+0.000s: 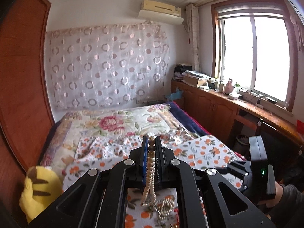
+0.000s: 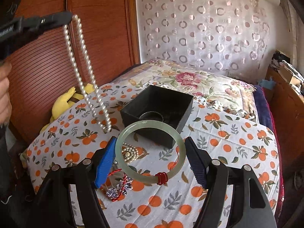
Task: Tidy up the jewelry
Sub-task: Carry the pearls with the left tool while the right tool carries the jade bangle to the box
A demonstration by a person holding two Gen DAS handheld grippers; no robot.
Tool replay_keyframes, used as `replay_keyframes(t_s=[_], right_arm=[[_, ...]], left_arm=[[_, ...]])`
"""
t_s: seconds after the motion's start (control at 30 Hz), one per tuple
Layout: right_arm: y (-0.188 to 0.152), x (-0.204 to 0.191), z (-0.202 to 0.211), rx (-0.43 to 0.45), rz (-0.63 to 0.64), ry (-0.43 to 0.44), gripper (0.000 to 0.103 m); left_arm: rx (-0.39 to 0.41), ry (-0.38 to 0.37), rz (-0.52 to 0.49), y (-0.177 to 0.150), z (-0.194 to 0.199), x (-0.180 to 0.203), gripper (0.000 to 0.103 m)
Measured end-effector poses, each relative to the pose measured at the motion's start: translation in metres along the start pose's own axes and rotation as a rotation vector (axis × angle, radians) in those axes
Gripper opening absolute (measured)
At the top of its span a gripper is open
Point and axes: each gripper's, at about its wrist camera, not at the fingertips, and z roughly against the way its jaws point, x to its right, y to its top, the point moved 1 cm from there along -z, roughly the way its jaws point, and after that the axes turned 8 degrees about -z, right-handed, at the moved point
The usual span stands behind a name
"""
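My left gripper [image 1: 151, 142] is shut on a pearl necklace [image 1: 150, 172] and holds it up in the air. In the right wrist view the necklace [image 2: 85, 72] hangs in a long loop from that gripper [image 2: 64, 19] at the upper left, its bottom end just above the cloth. My right gripper [image 2: 150, 152] is open around a pale green jade bangle [image 2: 121, 138] with a red thread wrap; whether the fingers touch it I cannot tell. A black open box [image 2: 157, 110] stands just beyond the bangle. More pearls [image 2: 131, 153] lie inside the bangle's ring.
An orange-print cloth [image 2: 228, 152] covers the bed. A silver and red trinket [image 2: 117, 188] lies by the right gripper's blue finger. A yellow plush toy [image 2: 64, 100] sits at the left bed edge by the wooden wardrobe [image 2: 47, 66]. A wooden cabinet [image 1: 218, 106] runs under the window.
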Motion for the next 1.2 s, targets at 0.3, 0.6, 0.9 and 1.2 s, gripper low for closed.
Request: replay_keyframes(t_s=[0.3,0.6,0.9,1.2], right_arm=[[0.022,0.006,-0.005,0.021,0.008,-0.02,0.074],[0.037,0.003,-0.02,0.021,0.038,-0.031,0.074],[0.038,0.01,-0.045,-0.007,0.01,-0.043,0.074],[0.05,0.01,-0.074,0.005,0.028,-0.054,0.074]], left_arm=[[-0.014,0.03,-0.028,0.032,-0.027,-0.005,0.007],[-0.072,0.049,-0.044,0.039,-0.066,-0.005,0.007],[-0.128,0.038,-0.017,0.029,-0.093,-0.011,0.007],[-0.178,0.04,0.032,-0.007,-0.102,-0.019,0.018]])
